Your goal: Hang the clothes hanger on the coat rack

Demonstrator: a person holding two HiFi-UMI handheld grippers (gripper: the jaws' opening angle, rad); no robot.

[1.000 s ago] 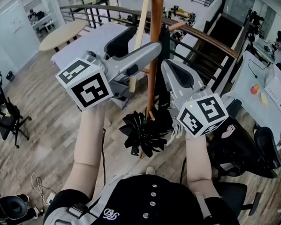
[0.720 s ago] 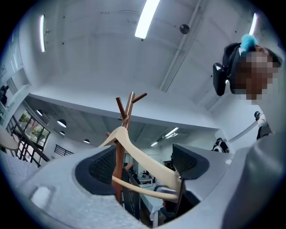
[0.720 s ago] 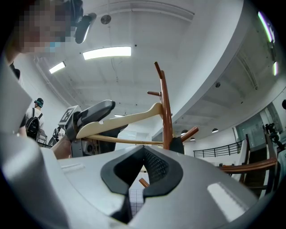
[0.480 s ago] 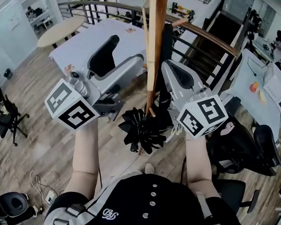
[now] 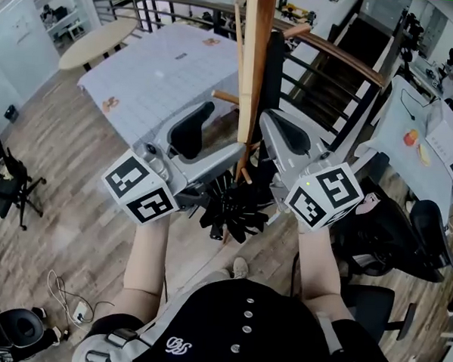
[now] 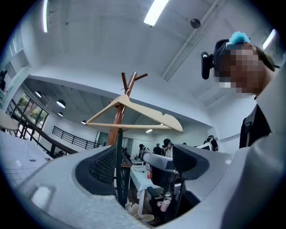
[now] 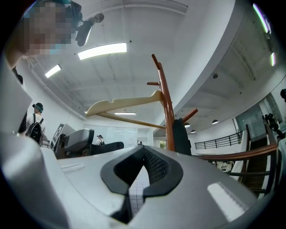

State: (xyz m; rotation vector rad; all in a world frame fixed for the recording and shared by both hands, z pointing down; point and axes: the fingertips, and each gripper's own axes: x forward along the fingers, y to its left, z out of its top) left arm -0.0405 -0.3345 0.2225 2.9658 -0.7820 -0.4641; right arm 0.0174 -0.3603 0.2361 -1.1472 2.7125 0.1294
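The pale wooden hanger (image 6: 134,114) hangs on the brown coat rack (image 6: 119,120), free of both grippers. From above it is only a thin pale strip (image 5: 237,33) beside the rack's pole (image 5: 255,72). In the right gripper view the hanger (image 7: 123,103) sits high on the pole (image 7: 167,116). My left gripper (image 5: 225,131) is low at the pole's left, pointing up, open and holding nothing (image 6: 147,165). My right gripper (image 5: 271,126) is just right of the pole, its pads (image 7: 152,167) closed together on nothing.
The rack's black star-shaped foot (image 5: 232,208) stands on the wood floor in front of me. A dark item (image 7: 181,134) hangs on a lower peg. A white table (image 5: 164,67) and a railing (image 5: 331,57) lie behind; desks and office chairs (image 5: 383,230) are on the right.
My left gripper has dropped from up beside the pole and pulled back toward me, clear of the hanger. The right gripper has barely moved.
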